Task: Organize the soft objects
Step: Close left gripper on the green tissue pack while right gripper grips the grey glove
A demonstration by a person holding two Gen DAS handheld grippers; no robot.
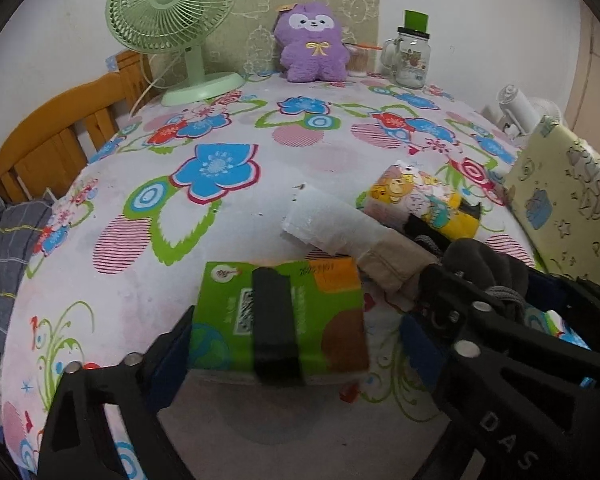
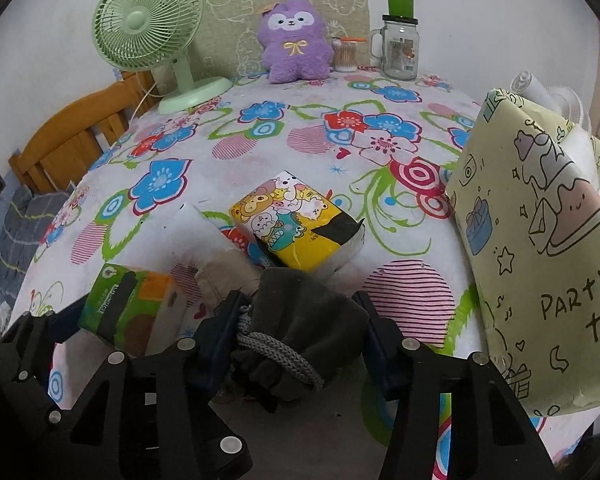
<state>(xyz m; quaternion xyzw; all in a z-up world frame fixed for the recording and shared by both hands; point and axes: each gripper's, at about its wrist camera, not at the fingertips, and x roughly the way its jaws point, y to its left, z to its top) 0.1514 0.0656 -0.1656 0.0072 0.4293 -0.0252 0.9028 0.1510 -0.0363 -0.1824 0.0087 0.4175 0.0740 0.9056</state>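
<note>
The right gripper (image 2: pixel 296 328) is clamped on a dark grey drawstring pouch (image 2: pixel 300 304), its blue-padded fingers (image 2: pixel 216 332) pressing both sides of the soft fabric, the grey cord (image 2: pixel 276 356) bunched toward the camera. The pouch sits at the near edge of the surface (image 2: pixel 284 152), which is covered by a flowered cloth. Just beyond the pouch lies a beige-and-white rolled cloth (image 2: pixel 216 252), and past that, toward the middle of the surface, a yellow cartoon-printed tissue pack (image 2: pixel 296 224) rests flat. A pale yellow pillow (image 2: pixel 540 264) printed with "PARTY" leans at the right edge.

The left gripper (image 1: pixel 276 316) holds a green tissue pack (image 1: pixel 280 312) near the front edge of the surface (image 1: pixel 236 216); one black finger (image 1: pixel 274 320) lies across its top face and the other presses its left side. In the left wrist view the rolled cloth (image 1: pixel 340 232) lies just right of and beyond the green pack, with the yellow pack (image 1: pixel 420 200) farther right.

Along the far edge stand a green desk fan (image 2: pixel 148 32) at the left corner, a purple plush toy (image 2: pixel 294 40) in the middle, a cotton-swab tub (image 2: pixel 345 56) beside it, and a glass mug jar (image 2: pixel 400 50). A wooden chair (image 2: pixel 80 136) stands off the left edge.
</note>
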